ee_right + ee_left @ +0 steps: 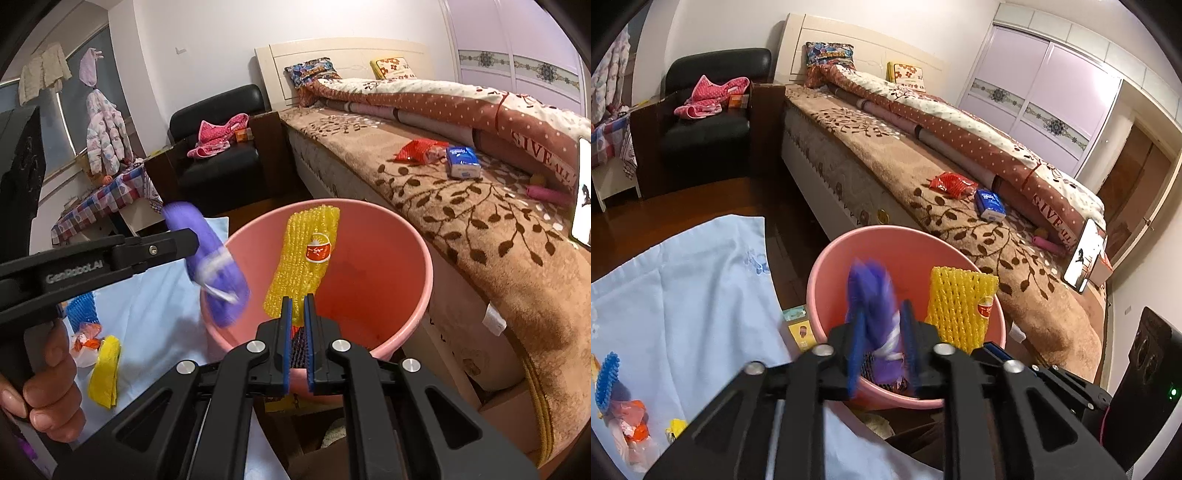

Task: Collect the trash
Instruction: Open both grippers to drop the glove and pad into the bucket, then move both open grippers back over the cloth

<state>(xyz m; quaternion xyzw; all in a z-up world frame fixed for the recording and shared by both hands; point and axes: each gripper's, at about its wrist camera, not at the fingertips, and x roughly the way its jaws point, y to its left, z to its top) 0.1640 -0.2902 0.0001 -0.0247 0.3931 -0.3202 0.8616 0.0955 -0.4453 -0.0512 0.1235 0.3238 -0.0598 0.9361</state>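
Left gripper (882, 310) fills the bottom of its own view, jaws spread. A purple wrapper (875, 295) sits between them, blurred, and the pads look clear of it. From the right wrist view the wrapper (218, 266) hangs at the tip of the left gripper (195, 240), over the near rim of the pink bucket (424, 258). A hand (48, 373) wraps that gripper's handle.

Right gripper (298, 299) has its jaws pressed together, pinching the lower end of a yellow foam net (306, 240). The net stands upright inside the bucket's mouth, red sticker facing the camera.

Bed (480, 229) runs along the right, covered by a brown leaf-print blanket, touching or just beside the bucket. A light blue cloth (683, 288) lies left of the bucket. A black armchair (218, 155) stands at the head of the bed.

More trash on the cloth: blue net (81, 310), yellow piece (105, 373), orange-white wrapper (86, 343). On the bed: red packet (417, 149) and blue tissue pack (461, 162), close together.
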